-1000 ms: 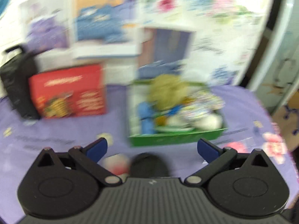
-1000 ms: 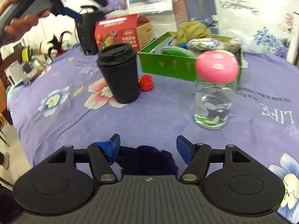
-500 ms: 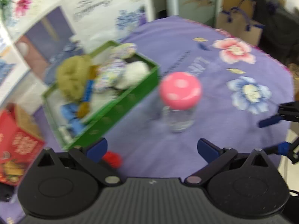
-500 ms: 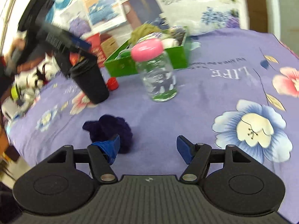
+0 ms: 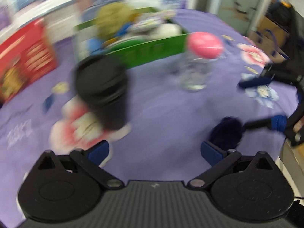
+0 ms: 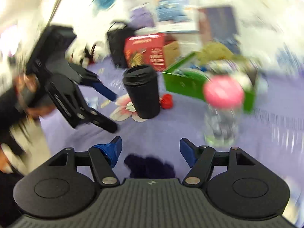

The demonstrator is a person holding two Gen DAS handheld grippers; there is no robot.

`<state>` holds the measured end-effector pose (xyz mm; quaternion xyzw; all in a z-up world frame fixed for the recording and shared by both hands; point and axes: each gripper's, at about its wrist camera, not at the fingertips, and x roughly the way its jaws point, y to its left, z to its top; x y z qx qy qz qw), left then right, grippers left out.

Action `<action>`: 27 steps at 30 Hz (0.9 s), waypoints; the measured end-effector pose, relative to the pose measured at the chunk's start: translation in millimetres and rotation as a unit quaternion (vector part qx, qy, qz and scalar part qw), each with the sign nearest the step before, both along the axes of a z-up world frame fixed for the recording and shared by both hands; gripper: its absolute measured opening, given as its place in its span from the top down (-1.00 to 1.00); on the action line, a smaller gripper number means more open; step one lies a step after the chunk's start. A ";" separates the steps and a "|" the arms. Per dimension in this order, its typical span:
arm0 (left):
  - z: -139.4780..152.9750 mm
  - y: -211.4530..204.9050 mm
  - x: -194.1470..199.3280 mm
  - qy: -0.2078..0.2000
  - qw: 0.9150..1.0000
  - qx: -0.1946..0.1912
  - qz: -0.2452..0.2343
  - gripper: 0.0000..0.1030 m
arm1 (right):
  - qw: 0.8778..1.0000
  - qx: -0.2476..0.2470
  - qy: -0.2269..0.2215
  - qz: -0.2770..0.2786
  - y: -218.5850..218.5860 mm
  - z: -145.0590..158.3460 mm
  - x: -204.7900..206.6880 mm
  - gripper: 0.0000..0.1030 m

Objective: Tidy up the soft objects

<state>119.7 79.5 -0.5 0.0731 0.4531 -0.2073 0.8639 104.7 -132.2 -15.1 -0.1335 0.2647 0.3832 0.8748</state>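
A dark purple fuzzy soft object [image 6: 150, 166] lies on the purple flowered cloth, close in front of my open right gripper [image 6: 151, 149], between its blue fingertips. In the left wrist view the same object [image 5: 226, 133] sits at the right, with my right gripper's blue finger [image 5: 276, 122] beside it. My left gripper [image 5: 154, 151] is open and empty above the cloth. A green box [image 6: 183, 84] holding several soft toys stands at the back; it also shows in the left wrist view [image 5: 152, 51]. A small red soft object [image 6: 167, 101] lies by the box.
A black lidded cup [image 6: 141, 93] stands mid-table. A clear jar with a pink lid [image 6: 223, 102] stands to its right. A red carton [image 6: 148, 50] and a black bag [image 6: 118, 41] stand behind. Both views are motion-blurred.
Both grippers swung quickly. The right gripper moved back over the purple object, which is now between its fingers. The left gripper turned so the black cup and right gripper came into view.
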 end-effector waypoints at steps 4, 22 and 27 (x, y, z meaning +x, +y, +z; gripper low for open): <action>-0.8 50.6 -9.4 -0.013 0.998 -0.034 0.048 -0.98 | 0.994 -0.093 -0.060 0.019 29.8 45.7 32.2 -0.03; 6.8 128.4 -18.6 -0.083 0.991 -0.080 0.073 -0.98 | 0.877 0.027 0.376 -0.298 115.8 -20.6 237.7 -0.05; 2.6 125.9 -17.8 -0.074 0.991 -0.081 0.081 -0.98 | 0.878 0.031 0.370 -0.302 126.6 -27.9 245.8 -0.08</action>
